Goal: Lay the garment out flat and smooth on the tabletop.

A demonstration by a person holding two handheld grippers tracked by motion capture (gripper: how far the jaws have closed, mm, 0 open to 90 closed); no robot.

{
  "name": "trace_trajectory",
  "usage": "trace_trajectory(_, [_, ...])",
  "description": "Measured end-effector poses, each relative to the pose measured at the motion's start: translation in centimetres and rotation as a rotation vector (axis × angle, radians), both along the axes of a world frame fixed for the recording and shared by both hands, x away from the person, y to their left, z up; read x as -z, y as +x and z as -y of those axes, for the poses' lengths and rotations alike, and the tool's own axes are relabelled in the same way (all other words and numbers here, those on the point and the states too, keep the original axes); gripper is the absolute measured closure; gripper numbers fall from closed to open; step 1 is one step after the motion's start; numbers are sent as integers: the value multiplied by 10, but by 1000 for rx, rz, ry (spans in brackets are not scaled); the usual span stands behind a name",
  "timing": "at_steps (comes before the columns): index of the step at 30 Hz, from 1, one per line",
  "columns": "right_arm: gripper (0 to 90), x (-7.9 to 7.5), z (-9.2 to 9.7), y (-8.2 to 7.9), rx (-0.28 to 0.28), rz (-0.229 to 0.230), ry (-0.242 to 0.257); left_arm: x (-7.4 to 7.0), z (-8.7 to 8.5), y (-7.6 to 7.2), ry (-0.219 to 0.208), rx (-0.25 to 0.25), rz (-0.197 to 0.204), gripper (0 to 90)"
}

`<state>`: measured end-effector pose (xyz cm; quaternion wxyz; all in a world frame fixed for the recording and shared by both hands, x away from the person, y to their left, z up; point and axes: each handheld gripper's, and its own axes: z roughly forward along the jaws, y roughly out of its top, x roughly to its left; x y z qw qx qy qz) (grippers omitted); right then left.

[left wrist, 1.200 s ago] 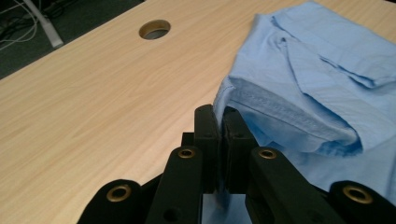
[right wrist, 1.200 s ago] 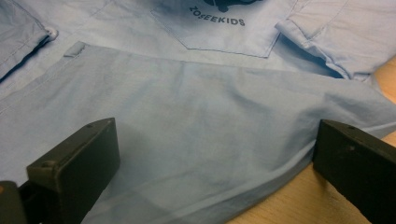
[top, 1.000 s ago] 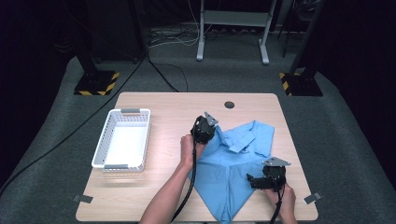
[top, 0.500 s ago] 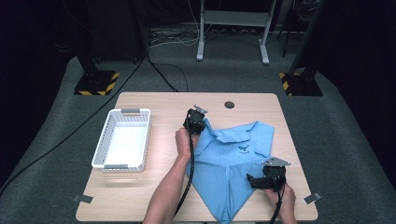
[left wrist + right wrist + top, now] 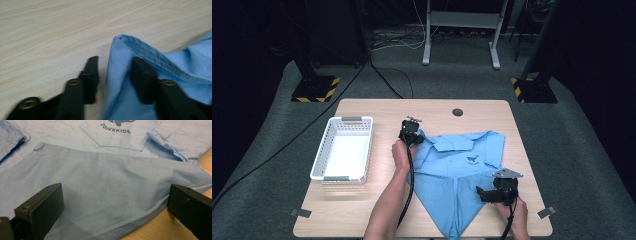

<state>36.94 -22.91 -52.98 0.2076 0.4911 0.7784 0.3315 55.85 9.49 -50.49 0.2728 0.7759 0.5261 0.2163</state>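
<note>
Since the earlier frame the left claw (image 5: 410, 131) has carried the shirt's (image 5: 462, 175) sleeve edge outward to 10 o'clock and its jaws have just been opening; the cloth stands between them, unpinched. The shirt lies flat on the table (image 5: 377, 210), long axis 12 to 6. The right claw (image 5: 484, 194) hovers open at its 4 o'clock hem.

1. We see the shirt (image 5: 462, 172) lying on the table (image 5: 377, 210), right of centre
2. The basket (image 5: 343, 150) sits to its left, apart from it
3. The left gripper (image 5: 410, 134) is at the shirt's far-left corner, the right gripper (image 5: 492, 194) at its near-right edge
</note>
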Motion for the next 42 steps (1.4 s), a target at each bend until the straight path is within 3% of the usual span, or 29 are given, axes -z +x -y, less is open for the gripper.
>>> trace_trajectory(2, [0,0,0,0,-1,-1,0,-3,1,-8,-5,3,32,339])
trace_trajectory(5, [0,0,0,0,-6,-1,0,-10,0,-23,-10,19,75,226])
trace_trajectory(12, [0,0,-1,0,-2,8,-8,-23,-6,-70,-77,88,160,100])
trace_trajectory(14, [0,0,1,2,-9,-1,0,-25,-8,-90,-108,141,154,64])
trace_trajectory(16, [0,0,1,2,6,-2,0,-21,-7,-101,-124,186,123,50])
trace_trajectory(19, [0,-1,0,4,0,-4,-4,-11,0,-115,-106,249,80,48])
trace_trajectory(22, [19,-6,-1,8,-1,-46,-26,-2,9,-119,-61,291,49,31])
trace_trajectory(25, [28,-14,-6,8,-7,9,42,4,14,-120,-69,290,29,20])
trace_trajectory(27, [34,-17,-15,10,-10,35,61,9,15,-121,-79,285,17,20])
trace_trajectory(30, [24,-11,-34,20,-44,-10,-1,16,16,-125,-67,267,-6,49])
trace_trajectory(32, [19,-5,-44,23,-61,-15,-31,19,14,-131,-68,254,17,50])
trace_trajectory(36, [16,-1,-48,19,-64,5,-16,24,10,-143,-90,239,67,48])
trace_trajectory(42, [21,-1,-47,8,-72,2,-9,24,6,-158,-91,244,68,48])
